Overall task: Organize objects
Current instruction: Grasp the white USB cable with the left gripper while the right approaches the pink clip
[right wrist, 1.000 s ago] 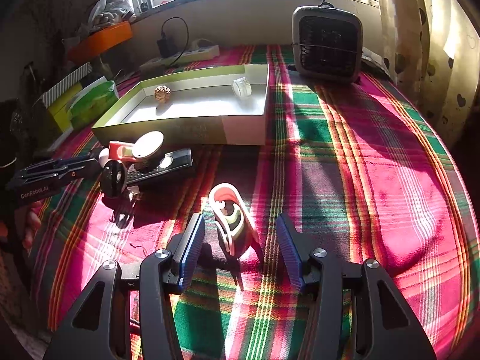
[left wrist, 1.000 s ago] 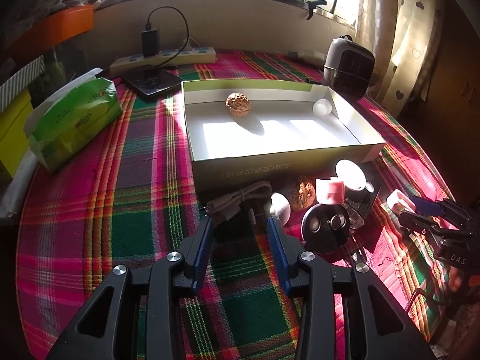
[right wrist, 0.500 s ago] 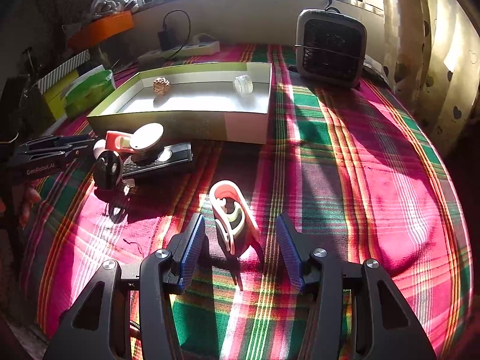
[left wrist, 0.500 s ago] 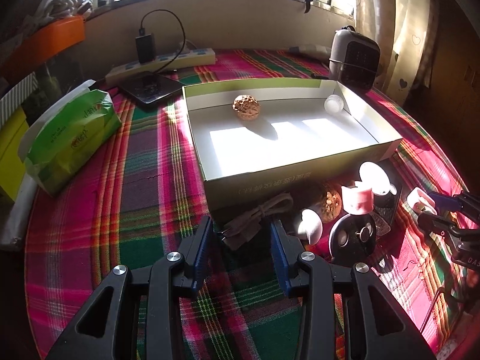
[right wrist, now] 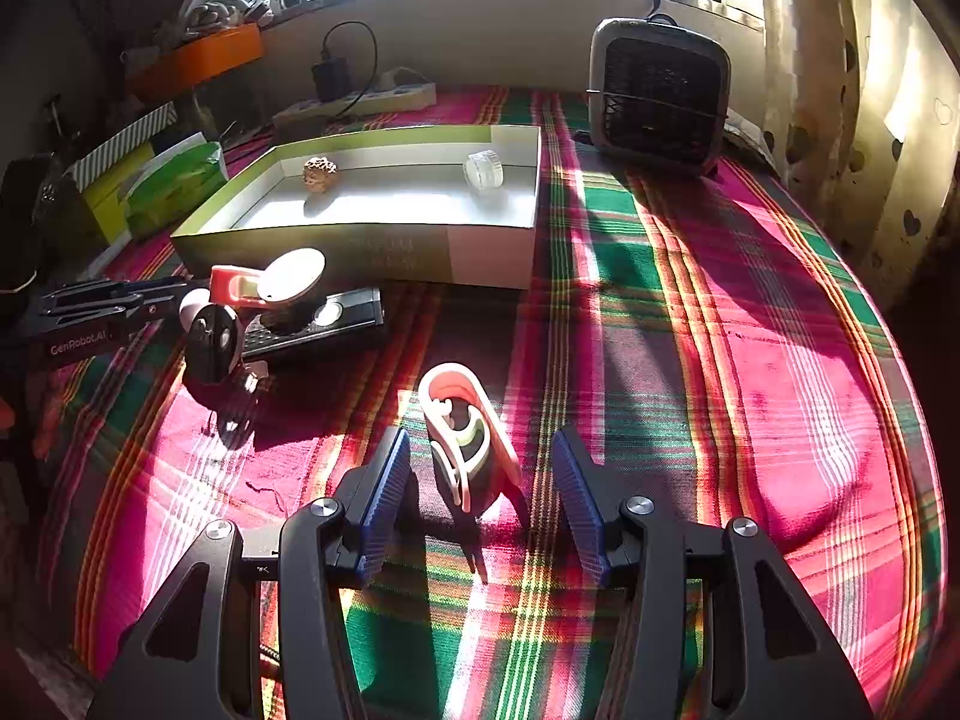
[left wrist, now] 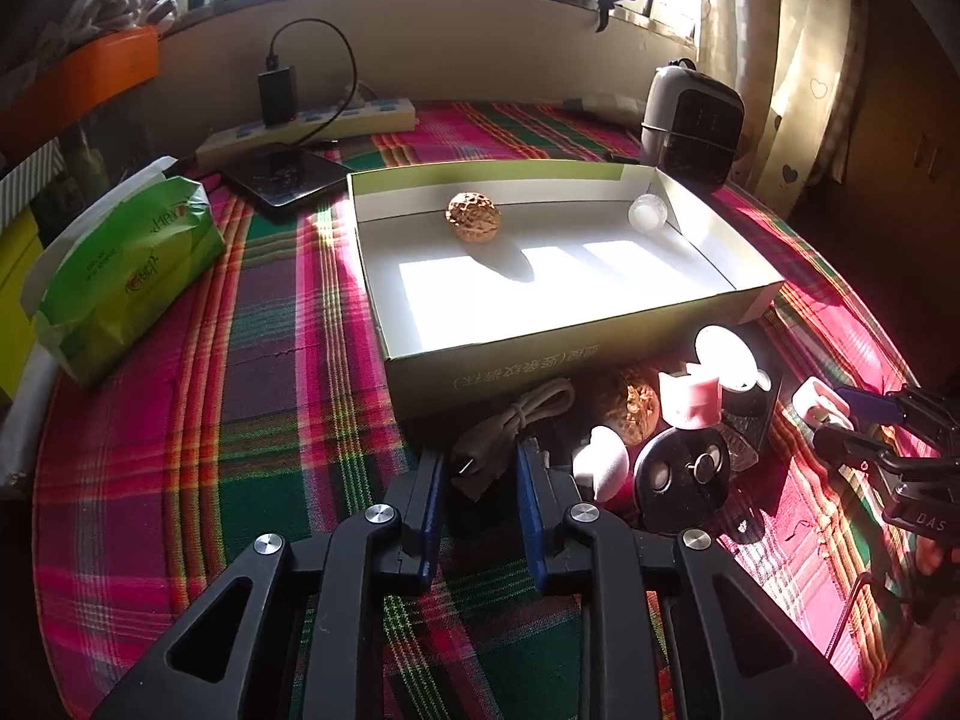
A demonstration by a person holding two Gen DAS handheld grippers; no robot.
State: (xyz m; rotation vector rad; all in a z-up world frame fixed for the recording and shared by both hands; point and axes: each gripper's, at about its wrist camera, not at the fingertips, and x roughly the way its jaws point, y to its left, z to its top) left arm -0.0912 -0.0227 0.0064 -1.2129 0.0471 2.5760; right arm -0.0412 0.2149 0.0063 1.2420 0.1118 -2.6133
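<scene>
A shallow white-lined box (left wrist: 708,240) (right wrist: 492,246) on the plaid cloth holds a walnut (left wrist: 473,216) (right wrist: 320,171) and a clear round piece (left wrist: 647,213) (right wrist: 485,168). My left gripper (left wrist: 479,468) has its jaws closing around a bundled grey cable (left wrist: 510,426) in front of the box; I cannot tell if the pads touch it. My right gripper (right wrist: 480,468) is open around a pink and white clip (right wrist: 465,426) that stands on the cloth, with gaps on both sides.
Beside the cable lie a second walnut (left wrist: 642,411), a pink cap (left wrist: 690,402), a white knob (left wrist: 600,462), a black round fob (left wrist: 684,477) and a black remote (right wrist: 318,324). A green tissue pack (left wrist: 126,264), a tablet (left wrist: 288,177), a power strip (left wrist: 312,126) and a heater (right wrist: 657,90) stand around.
My left gripper moved left and forward to the cable, and its jaws narrowed around the bundle. My right gripper stayed open around the clip.
</scene>
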